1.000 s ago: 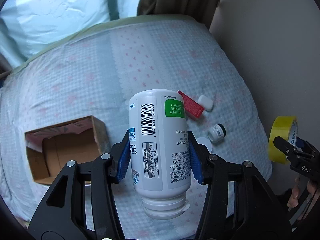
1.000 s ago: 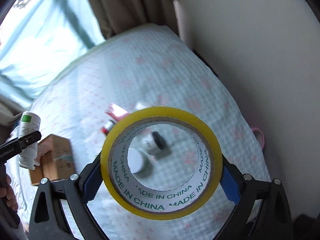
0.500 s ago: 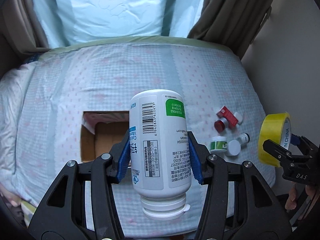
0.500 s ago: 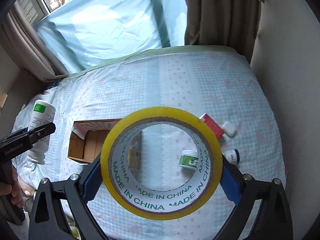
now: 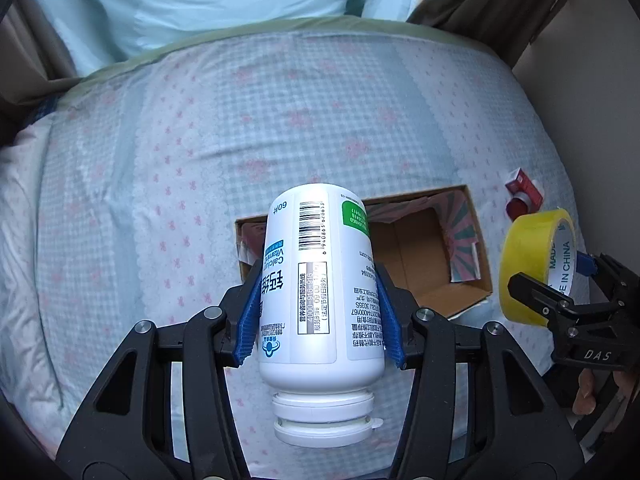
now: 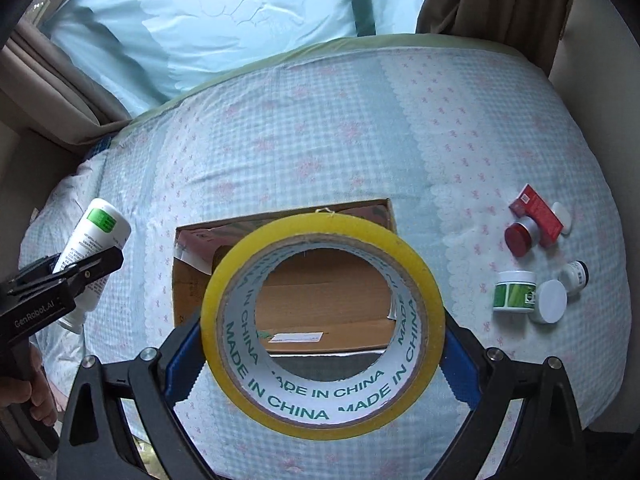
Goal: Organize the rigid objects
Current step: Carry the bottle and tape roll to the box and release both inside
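My left gripper (image 5: 318,316) is shut on a white vitamin bottle (image 5: 320,292), cap toward the camera, held above the bed near the open cardboard box (image 5: 420,264). My right gripper (image 6: 322,344) is shut on a yellow tape roll (image 6: 320,408), held in front of the box (image 6: 328,312), which looks empty. The tape roll also shows in the left wrist view (image 5: 532,268), and the bottle in the right wrist view (image 6: 94,244).
On the bed's right side lie a red box (image 6: 538,216), a red-capped jar (image 6: 519,238), a green-labelled jar (image 6: 514,291), a white lid (image 6: 552,301) and a small dark-capped bottle (image 6: 576,275). A wall stands at the right, curtains and window behind.
Both views have swung so the box now sits centred before the grippers. The small items have shifted to the right edge. Both grippers stay shut on their objects.
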